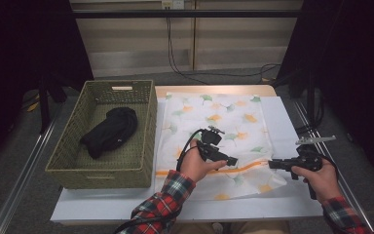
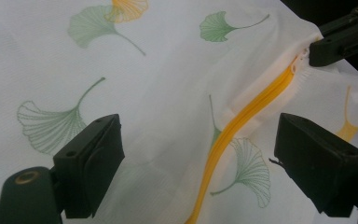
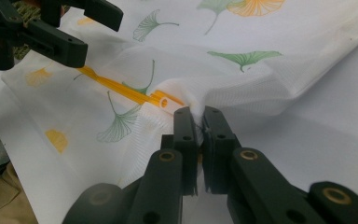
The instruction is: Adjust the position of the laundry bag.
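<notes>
- Right gripper [image 3: 199, 122]: jaws pressed together, pinching the white mesh laundry bag [image 1: 214, 122] at the end of its orange zipper [image 2: 242, 121].
- Left gripper [image 2: 198, 154]: jaws spread, hovering over the zipper, holding nothing.
- Bag lies at the surface's centre; wicker basket [image 1: 73, 146] at 9 o'clock holds a black garment [image 1: 109, 129].

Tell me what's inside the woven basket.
Inside the woven basket lies one crumpled black garment, diagonal across the middle. Bare woven floor shows around it. Whatever sits beneath the garment, or tight against the near wall, is hidden.
</notes>
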`<action>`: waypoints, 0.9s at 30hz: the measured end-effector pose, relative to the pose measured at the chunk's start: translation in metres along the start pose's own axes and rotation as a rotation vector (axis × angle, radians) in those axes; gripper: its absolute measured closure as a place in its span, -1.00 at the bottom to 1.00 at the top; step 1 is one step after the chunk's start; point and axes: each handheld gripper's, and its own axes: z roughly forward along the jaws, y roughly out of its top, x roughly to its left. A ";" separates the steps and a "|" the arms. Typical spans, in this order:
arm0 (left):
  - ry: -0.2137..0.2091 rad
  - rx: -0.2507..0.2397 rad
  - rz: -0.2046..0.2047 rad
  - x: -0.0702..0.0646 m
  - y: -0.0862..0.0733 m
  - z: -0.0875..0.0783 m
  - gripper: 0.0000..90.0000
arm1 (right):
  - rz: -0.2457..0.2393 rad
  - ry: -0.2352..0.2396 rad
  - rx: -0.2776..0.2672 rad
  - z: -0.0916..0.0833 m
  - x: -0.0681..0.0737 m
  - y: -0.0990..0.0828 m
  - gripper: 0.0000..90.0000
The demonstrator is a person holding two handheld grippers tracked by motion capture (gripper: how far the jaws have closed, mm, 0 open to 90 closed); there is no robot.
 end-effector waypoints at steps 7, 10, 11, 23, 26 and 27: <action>0.011 0.013 0.026 -0.003 0.000 0.000 -0.67 | -0.004 0.008 -0.003 0.003 0.000 0.005 0.91; 0.018 0.008 0.026 -0.002 0.001 -0.002 -0.67 | -0.002 0.014 -0.001 0.005 -0.001 0.006 0.91; 0.008 -0.006 0.011 -0.002 0.001 -0.003 -0.67 | -0.005 0.016 -0.003 0.006 0.000 0.007 0.91; -0.017 -0.020 0.020 -0.011 0.001 0.002 -0.67 | -0.036 0.040 0.001 0.017 0.004 0.017 0.91; -0.028 -0.023 0.025 -0.012 0.002 0.002 -0.64 | -0.041 0.046 0.001 0.018 0.005 0.018 0.91; -0.031 -0.027 0.023 -0.014 0.002 0.002 -0.64 | -0.041 0.046 0.001 0.018 0.005 0.018 0.91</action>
